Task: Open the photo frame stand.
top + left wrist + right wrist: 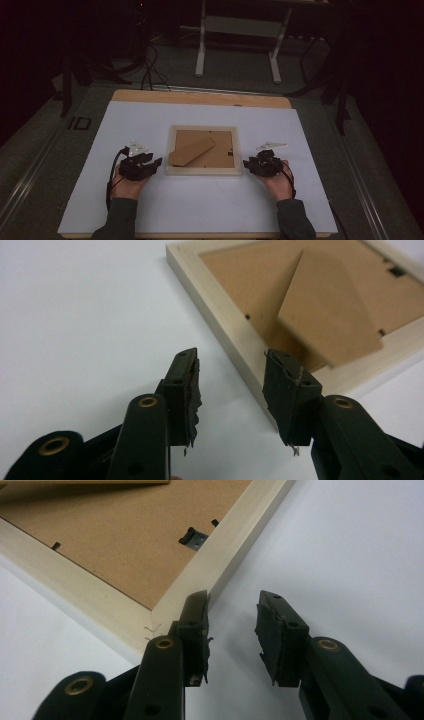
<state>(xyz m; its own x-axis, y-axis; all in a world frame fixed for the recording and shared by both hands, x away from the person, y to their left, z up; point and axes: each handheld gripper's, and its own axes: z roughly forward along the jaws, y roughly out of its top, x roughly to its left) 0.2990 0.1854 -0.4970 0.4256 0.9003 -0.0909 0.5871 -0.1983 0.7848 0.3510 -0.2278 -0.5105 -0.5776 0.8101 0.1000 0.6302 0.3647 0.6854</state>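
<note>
A picture frame (203, 171) lies face down at the centre of the white worktop (150, 210), its brown backing board (225, 142) uppermost and the cardboard easel stand (192, 152) slanting across the board from about 8 o'clock toward 2 o'clock. The left tool (156, 163) sits just beside the frame's 9 o'clock edge, near its lower corner, and the right tool (246, 163) sits just beside the 3 o'clock edge; both are released, jaws apart and gripping nothing. In the left gripper view the left tool (231, 377) has the pale wooden rail (225, 325) running into the gap between its jaws, while in the right gripper view the right tool (232, 615) has one jaw touching or nearly touching the frame's corner (165, 612) and the other out over bare worktop. The likely trouble is a skewed hold: the right tool, closing from where it stands, could nip only the corner, so the frame would pivot or slide on the smooth surface. A jaw could also catch the loose easel stand or one of the small metal retaining clips (192, 536) and bend it. As a container, the frame holds its backing board seated in the recess, held by those clips; whether glass or a picture lies beneath cannot be told.
</note>
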